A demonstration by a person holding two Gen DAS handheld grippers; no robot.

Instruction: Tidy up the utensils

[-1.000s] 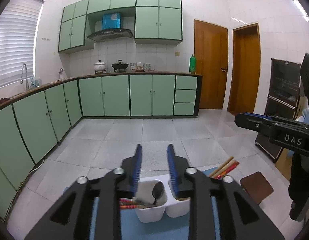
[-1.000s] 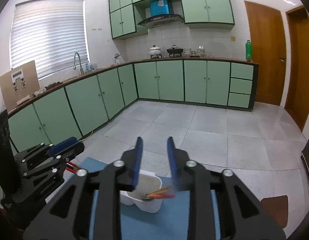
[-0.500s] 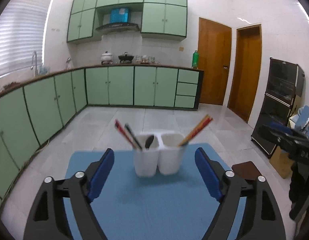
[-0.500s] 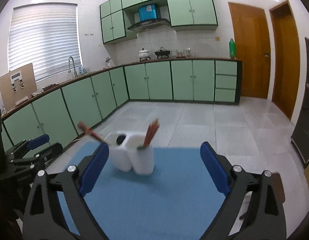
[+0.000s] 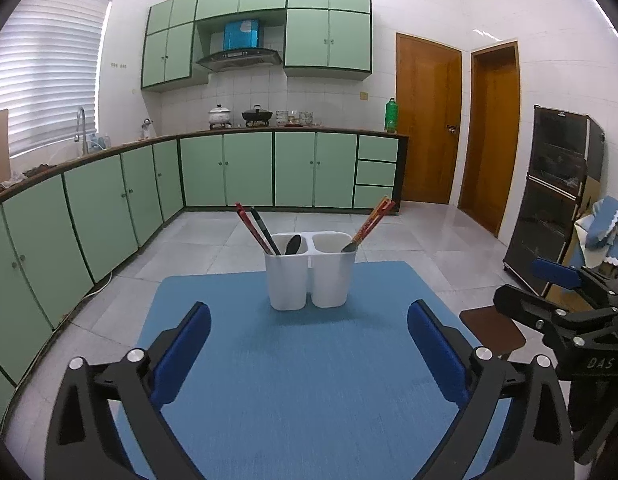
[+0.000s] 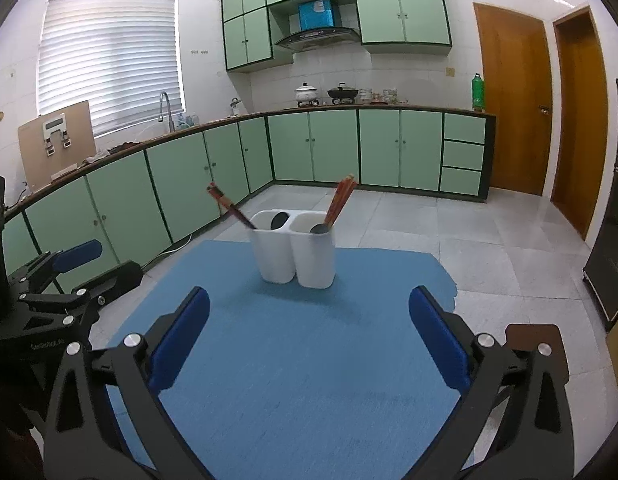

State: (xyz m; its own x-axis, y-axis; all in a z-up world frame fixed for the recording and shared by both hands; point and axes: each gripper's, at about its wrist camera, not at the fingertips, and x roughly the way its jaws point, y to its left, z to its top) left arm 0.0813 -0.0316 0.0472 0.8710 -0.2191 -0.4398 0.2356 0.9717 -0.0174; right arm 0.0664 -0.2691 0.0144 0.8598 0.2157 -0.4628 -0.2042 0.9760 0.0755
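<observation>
A white two-compartment utensil holder stands upright at the far end of a blue mat. Its left cup holds red and black chopsticks and a black spoon. The right cup holds red chopsticks and a spoon. My left gripper is short of the holder, its jaws opening wide with nothing between them. My right gripper is likewise back from the holder, jaws opening and empty. Each gripper also shows at the edge of the other's view.
A small brown stool stands right of the mat. A black glass-fronted cabinet is at the far right. Green kitchen cabinets line the left and back walls beyond a grey tiled floor.
Both grippers have pulled back from just over the holder, and their jaws have gone from narrow to wide. The holder now stands in full view ahead of them.
</observation>
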